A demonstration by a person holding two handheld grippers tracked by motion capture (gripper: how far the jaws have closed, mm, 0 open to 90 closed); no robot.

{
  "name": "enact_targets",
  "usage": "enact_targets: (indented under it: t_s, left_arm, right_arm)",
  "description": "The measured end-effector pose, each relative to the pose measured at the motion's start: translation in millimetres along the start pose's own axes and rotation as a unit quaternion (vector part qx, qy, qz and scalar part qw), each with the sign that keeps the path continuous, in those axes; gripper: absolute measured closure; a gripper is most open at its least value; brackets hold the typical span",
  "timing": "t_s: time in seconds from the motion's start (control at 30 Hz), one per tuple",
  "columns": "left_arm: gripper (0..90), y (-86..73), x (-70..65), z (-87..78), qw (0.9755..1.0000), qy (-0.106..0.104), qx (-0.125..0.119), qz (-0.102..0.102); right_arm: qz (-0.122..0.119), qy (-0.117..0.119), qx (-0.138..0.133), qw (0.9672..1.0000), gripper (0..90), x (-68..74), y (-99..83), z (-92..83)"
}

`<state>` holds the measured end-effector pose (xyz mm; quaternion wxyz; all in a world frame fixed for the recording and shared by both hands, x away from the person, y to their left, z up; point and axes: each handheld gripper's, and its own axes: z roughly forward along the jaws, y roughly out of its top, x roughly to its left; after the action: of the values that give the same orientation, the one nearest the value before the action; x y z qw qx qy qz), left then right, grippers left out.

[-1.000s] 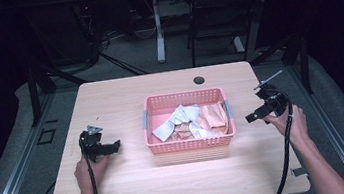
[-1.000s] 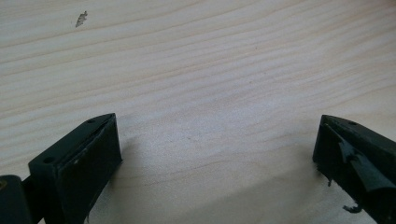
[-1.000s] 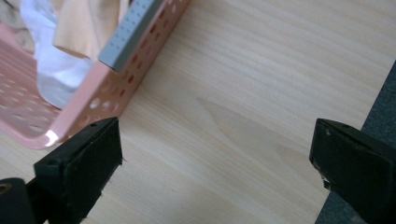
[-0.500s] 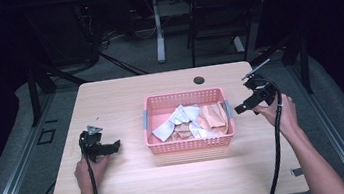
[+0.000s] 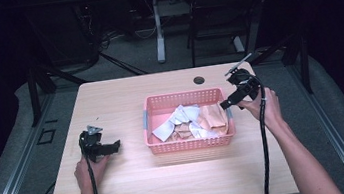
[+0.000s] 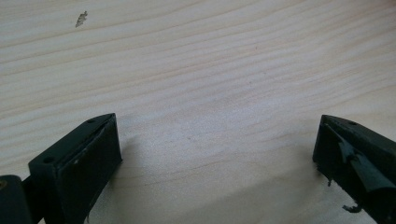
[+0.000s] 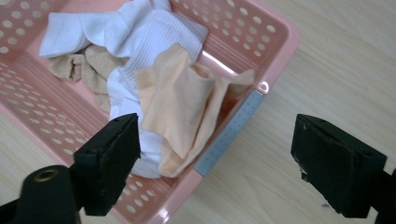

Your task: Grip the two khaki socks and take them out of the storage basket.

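A pink perforated basket (image 5: 183, 96) sits mid-table, holding white socks (image 5: 182, 115) and peach cloths (image 5: 212, 117). My right gripper (image 5: 225, 104) hovers over the basket's right end, pointing down-left at the cloths. In the right gripper view its jaws (image 7: 215, 126) stand open above a peach cloth (image 7: 180, 102), a white sock (image 7: 140, 32) and the basket rim (image 7: 280, 37). They have just been closing a little, with nothing between them. My left gripper (image 5: 115, 146) rests on the table left of the basket; its open jaws (image 6: 217, 126) frame bare wood.
A round black grommet (image 5: 199, 80) sits in the tabletop behind the basket. Desk legs (image 5: 158, 28), chairs and cables stand on the floor past the table's far edge. A small dark mark (image 6: 81, 18) shows on the wood ahead of the left gripper.
My right gripper has moved left and upward from the table's right side to the basket's right end. The left gripper has stayed in place.
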<state>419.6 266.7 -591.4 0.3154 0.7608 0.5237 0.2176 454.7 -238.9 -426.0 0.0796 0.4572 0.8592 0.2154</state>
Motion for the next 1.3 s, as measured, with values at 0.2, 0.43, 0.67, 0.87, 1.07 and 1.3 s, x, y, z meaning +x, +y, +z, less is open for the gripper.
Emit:
enact_targets:
  t_s: [0.2,0.43,0.67,0.87,1.07,1.3]
  left_arm:
    - [0.6,0.0,0.0,0.0,1.0,0.0,0.0,0.0]
    - [0.6,0.0,0.1,0.0,1.0,0.0,0.0,0.0]
    - [0.6,0.0,0.0,0.0,1.0,0.0,0.0,0.0]
    - [0.5,0.0,0.1,0.0,1.0,0.0,0.0,0.0]
    - [0.6,0.0,0.0,0.0,1.0,0.0,0.0,0.0]
    - [0.5,0.0,0.0,0.0,1.0,0.0,0.0,0.0]
  right_arm:
    - [0.002,0.022,-0.004,0.9997,32.9,6.4,10.4,11.2]
    - [0.002,0.031,0.006,0.9995,47.2,14.4,19.8,23.9]
    - [0.018,0.017,0.03,0.9993,56.0,16.7,25.8,45.8]
    - [0.03,-0.01,0.039,0.9988,57.2,11.9,27.5,56.1]
    - [0.035,-0.012,0.04,0.9986,59.4,11.2,29.6,62.2]
    - [0.027,-0.013,0.053,0.9981,66.0,11.6,33.1,69.6]
